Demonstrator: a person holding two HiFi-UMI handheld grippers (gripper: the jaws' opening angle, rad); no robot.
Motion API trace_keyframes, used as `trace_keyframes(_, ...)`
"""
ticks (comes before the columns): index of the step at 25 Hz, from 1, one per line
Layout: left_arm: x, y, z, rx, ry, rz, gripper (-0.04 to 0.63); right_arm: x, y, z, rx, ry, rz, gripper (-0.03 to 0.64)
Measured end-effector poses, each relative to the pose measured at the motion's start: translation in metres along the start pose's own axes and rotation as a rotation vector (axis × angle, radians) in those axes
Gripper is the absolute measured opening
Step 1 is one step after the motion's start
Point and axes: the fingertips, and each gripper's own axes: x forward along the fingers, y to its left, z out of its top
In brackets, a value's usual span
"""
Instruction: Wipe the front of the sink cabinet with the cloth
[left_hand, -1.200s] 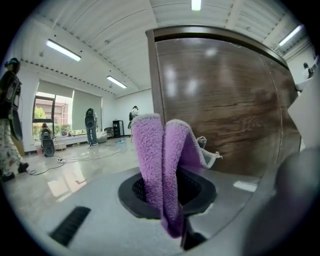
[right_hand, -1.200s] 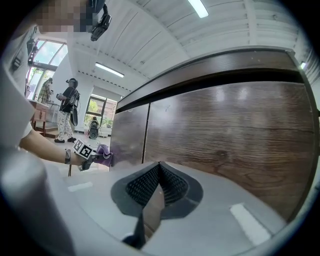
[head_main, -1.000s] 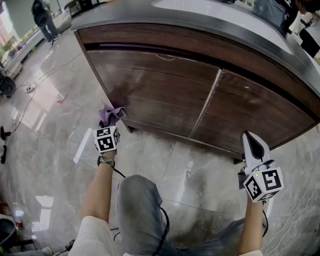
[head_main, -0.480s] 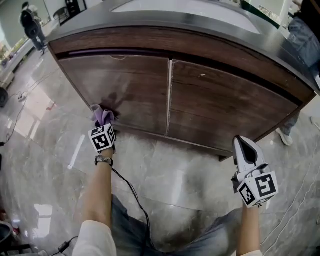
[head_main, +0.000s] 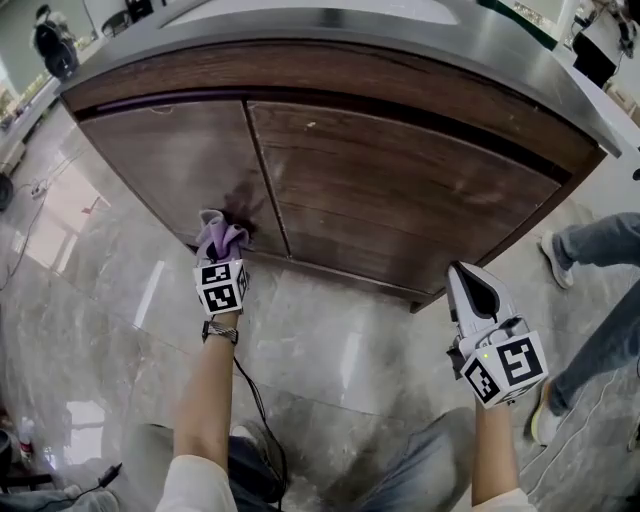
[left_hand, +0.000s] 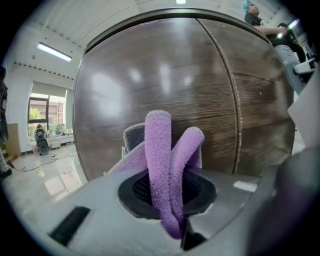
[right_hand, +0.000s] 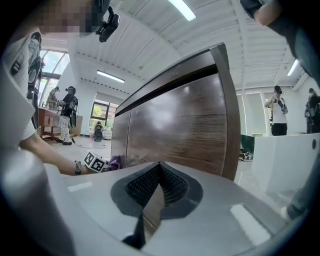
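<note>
A purple cloth (head_main: 218, 236) is pinched in my left gripper (head_main: 221, 250) and pressed against the bottom of the left door (head_main: 190, 160) of the dark wooden sink cabinet, close to the seam between the two doors. In the left gripper view the cloth (left_hand: 167, 172) sticks up in folds from between the shut jaws, with the left door (left_hand: 150, 90) right behind it. My right gripper (head_main: 473, 290) hangs shut and empty above the floor, a short way below the right door (head_main: 400, 190). The right gripper view looks along the cabinet front (right_hand: 175, 130), with the right gripper (right_hand: 159, 172) pointing at it.
A grey countertop (head_main: 400, 30) overhangs the cabinet. The floor (head_main: 340, 350) is glossy grey marble tile. A person's legs and shoe (head_main: 575, 245) stand right of the cabinet. A cable (head_main: 262, 420) trails from my left wrist. People (right_hand: 65, 115) stand far off in the room.
The left gripper with the cloth has slid right along the bottom of the left door, from its left edge toward the seam. The view has shifted right; a person's legs now show.
</note>
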Motion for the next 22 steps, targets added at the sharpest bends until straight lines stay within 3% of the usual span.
trace_keyframes(9,-0.024,-0.121,0.025,0.038,-0.017,-0.087,0.049,-0.042,-0.048,-0.003,0.018,0.000,0.025,0.006)
trace_keyframes(15,-0.037,-0.185,0.036,0.036,-0.030,-0.092,0.049,-0.067,-0.078,-0.005,-0.012,-0.003,0.018,0.006)
trace_keyframes(22,-0.055,-0.281,0.046,0.055,-0.030,-0.180,0.048,-0.097,-0.099,-0.007,0.006,-0.006,0.018,0.006)
